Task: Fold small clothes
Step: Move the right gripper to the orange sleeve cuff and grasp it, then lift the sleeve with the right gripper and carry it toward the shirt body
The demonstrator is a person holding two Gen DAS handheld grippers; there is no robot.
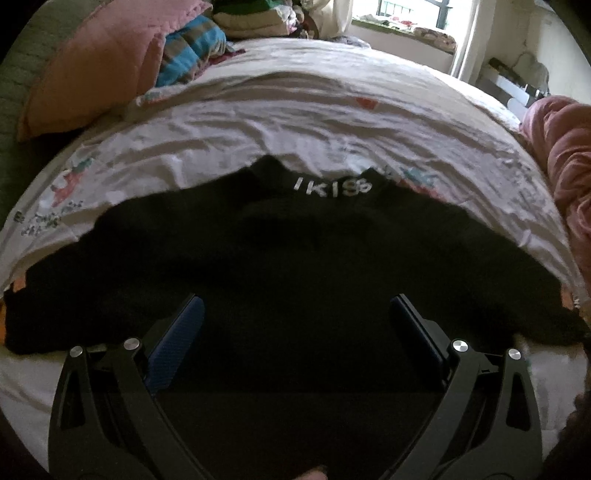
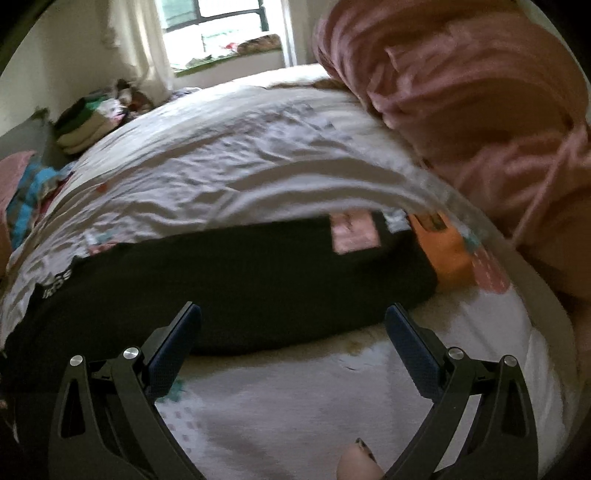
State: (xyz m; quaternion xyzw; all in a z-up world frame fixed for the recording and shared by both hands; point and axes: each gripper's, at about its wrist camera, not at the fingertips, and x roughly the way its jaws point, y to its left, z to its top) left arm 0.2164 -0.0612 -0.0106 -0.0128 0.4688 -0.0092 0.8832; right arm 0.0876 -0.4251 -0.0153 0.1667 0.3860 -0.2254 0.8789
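While spread wide, left tongs (image 1: 295,314) over black garment (image 1: 295,251), right tongs (image 2: 293,321) empty.

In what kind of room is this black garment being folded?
Most likely a bedroom at home. The black garment lies on a bed with a wrinkled printed sheet, a pink pillow sits at one side, and a curtained window is beyond it. Both grippers are open.

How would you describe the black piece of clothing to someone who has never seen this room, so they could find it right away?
Start at the bed with the wrinkled white printed sheet. The black garment lies spread flat on its near part, beneath both open grippers. It is the only black item there, with white lettering at its far edge and a pink patch, unlike the pink bedding beside it.
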